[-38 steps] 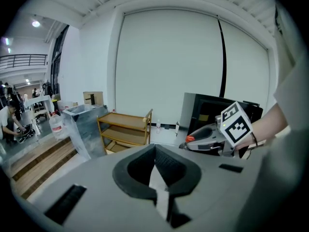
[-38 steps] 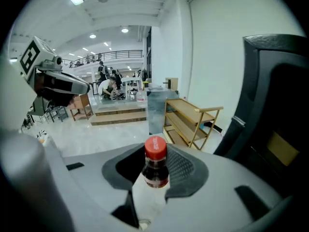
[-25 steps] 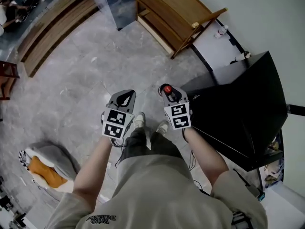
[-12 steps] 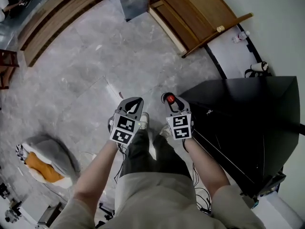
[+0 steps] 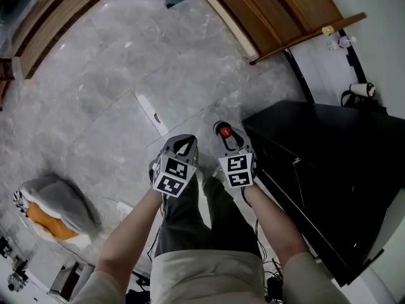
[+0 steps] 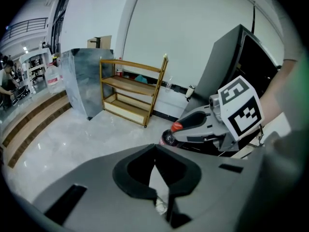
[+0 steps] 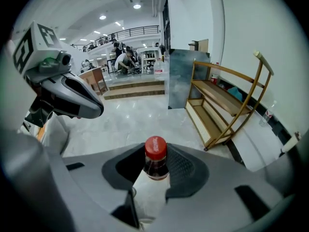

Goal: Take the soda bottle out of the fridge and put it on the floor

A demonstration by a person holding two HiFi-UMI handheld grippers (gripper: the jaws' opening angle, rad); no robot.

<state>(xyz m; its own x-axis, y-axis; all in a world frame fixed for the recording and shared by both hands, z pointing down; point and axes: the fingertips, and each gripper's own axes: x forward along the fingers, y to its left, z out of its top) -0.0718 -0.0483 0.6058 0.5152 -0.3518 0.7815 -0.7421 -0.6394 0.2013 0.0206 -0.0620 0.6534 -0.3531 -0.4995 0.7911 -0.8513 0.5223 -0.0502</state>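
My right gripper (image 5: 225, 132) is shut on the neck of the soda bottle (image 7: 155, 167), a dark drink with a red cap (image 5: 223, 132). The bottle hangs upright above the grey floor, in front of the person's legs and just left of the black fridge (image 5: 329, 163). In the left gripper view the bottle (image 6: 169, 138) shows under the right gripper (image 6: 190, 126). My left gripper (image 5: 182, 143) is level with the right one and a little to its left. Its jaws are shut with nothing between them, and only floor shows through the gap (image 6: 155, 154).
A wooden shelf rack (image 5: 278, 5) stands against the white wall beyond the fridge. A grey bag with an orange lining (image 5: 50, 211) lies on the floor at the left. Wooden steps (image 7: 130, 88) and people at a table are far off.
The view has slid so the shelf rack and floor sit higher and the fridge looks nearer. Both grippers keep their pose side by side. The bottle stays in the right gripper.
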